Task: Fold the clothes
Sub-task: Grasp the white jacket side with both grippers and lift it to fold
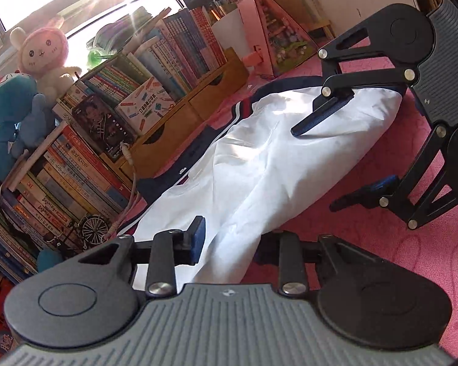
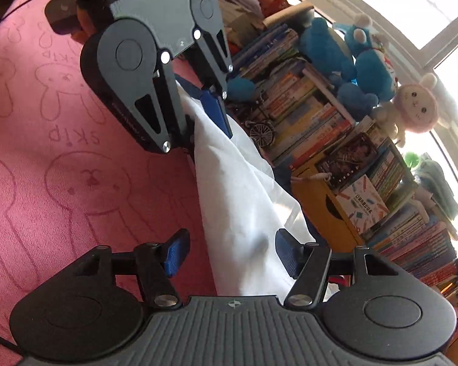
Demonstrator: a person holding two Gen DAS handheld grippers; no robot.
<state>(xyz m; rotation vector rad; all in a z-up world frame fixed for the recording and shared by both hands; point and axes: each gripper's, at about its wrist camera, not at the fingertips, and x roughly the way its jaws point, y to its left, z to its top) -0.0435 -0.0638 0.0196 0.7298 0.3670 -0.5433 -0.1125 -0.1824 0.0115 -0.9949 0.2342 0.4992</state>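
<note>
Grippers: two, the left gripper (image 1: pixel 229 241) and the right gripper (image 2: pixel 229 254), each with two blue-padded fingers.

Garments: one white garment (image 1: pixel 259 158) with navy trim, on one pink mat (image 1: pixel 381 238).

Plush toys: one pink-and-white rabbit (image 1: pixel 44 52); blue toys (image 2: pixel 366 61), at least two, exact number cannot be told where they overlap.

Wooden drawer boxes: two fronts visible (image 1: pixel 180 122).

Model bicycle: one (image 1: pixel 93 227).

Pink triangular box: one (image 1: pixel 271 30).

Books (image 1: pixel 76 170): several stacks and rows, far too many and too tightly packed to count.

Windows: one (image 2: pixel 412 0).
</note>
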